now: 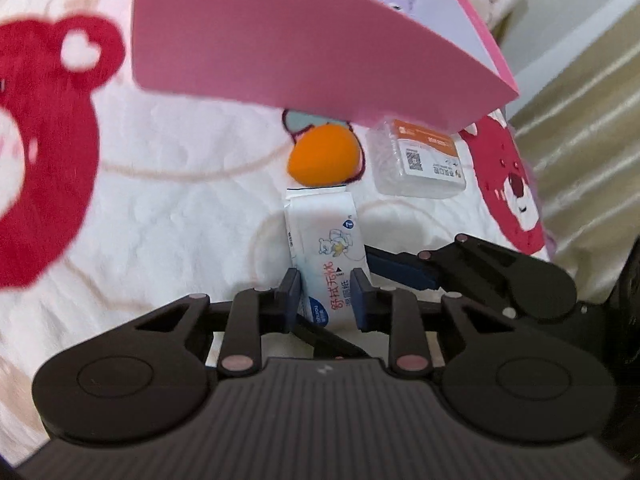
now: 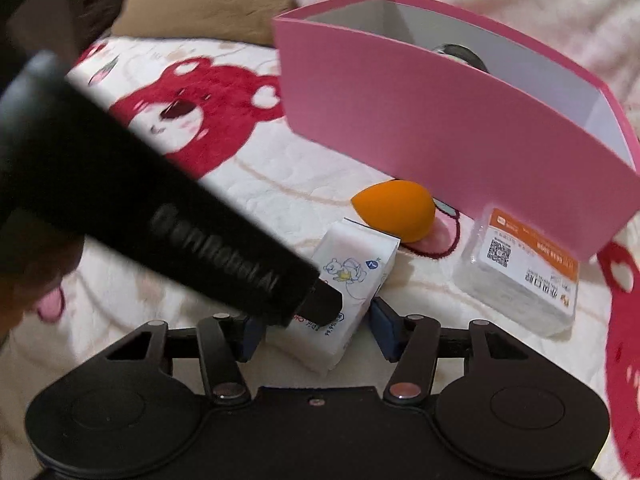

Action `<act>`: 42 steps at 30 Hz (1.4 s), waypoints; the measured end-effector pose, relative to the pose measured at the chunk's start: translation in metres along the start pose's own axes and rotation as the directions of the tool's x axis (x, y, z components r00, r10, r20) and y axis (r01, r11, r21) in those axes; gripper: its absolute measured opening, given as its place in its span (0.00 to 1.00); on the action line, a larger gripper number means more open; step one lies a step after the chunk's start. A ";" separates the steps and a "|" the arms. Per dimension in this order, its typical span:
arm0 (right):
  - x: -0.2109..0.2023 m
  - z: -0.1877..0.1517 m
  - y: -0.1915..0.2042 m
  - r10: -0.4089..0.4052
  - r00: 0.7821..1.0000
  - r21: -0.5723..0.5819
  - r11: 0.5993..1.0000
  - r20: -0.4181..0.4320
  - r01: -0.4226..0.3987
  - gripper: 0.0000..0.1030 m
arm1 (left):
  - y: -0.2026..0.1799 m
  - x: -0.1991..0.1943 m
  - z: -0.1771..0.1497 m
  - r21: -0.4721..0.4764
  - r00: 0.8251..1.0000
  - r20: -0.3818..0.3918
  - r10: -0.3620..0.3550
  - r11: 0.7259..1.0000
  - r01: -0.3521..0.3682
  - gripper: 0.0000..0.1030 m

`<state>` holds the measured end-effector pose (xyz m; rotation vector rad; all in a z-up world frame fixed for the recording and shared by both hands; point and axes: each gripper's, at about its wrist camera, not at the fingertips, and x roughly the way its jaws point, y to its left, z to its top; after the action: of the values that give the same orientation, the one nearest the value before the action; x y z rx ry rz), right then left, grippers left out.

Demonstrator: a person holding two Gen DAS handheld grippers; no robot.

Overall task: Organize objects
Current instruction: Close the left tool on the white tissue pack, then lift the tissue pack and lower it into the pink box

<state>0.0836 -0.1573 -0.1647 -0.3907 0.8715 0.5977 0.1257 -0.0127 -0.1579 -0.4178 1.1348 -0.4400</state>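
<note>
Tissue pack (image 1: 326, 248) on the bear-print blanket (image 1: 168, 208), clamped by left gripper (image 1: 327, 300); right gripper (image 2: 316, 334) straddles it, contact unclear. Orange sponge (image 1: 318, 156) and clear box (image 1: 420, 160) lie unsorted beside the pink box (image 1: 288, 40). Judged: mostly undone.

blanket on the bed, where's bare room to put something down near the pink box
Free: the white blanket stretch left of the tissue pack, between it and the big red bear print. Crowded: the strip under the pink box, where the orange sponge, clear plastic box, tissue pack and both tools sit close together.
</note>
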 end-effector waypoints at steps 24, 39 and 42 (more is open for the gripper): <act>-0.012 0.003 -0.020 0.084 0.994 0.209 0.976 -0.075 -0.066 0.52 | -0.019 -0.005 -0.010 0.092 0.997 0.054 0.047 0.994 -0.051 0.23; -0.071 0.022 -0.028 0.114 0.993 0.207 0.972 0.011 -0.114 0.51 | -0.048 -0.063 -0.016 0.132 0.990 0.142 -0.014 0.991 -0.005 0.23; -0.083 0.027 -0.029 0.094 0.995 0.192 0.976 0.043 -0.101 0.51 | -0.056 -0.074 -0.013 0.155 0.984 0.174 -0.029 0.988 0.001 0.23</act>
<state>0.0767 -0.1923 -0.0795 -0.1613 0.9112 0.6019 0.0803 -0.0212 -0.0764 -0.3230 0.9195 -0.4910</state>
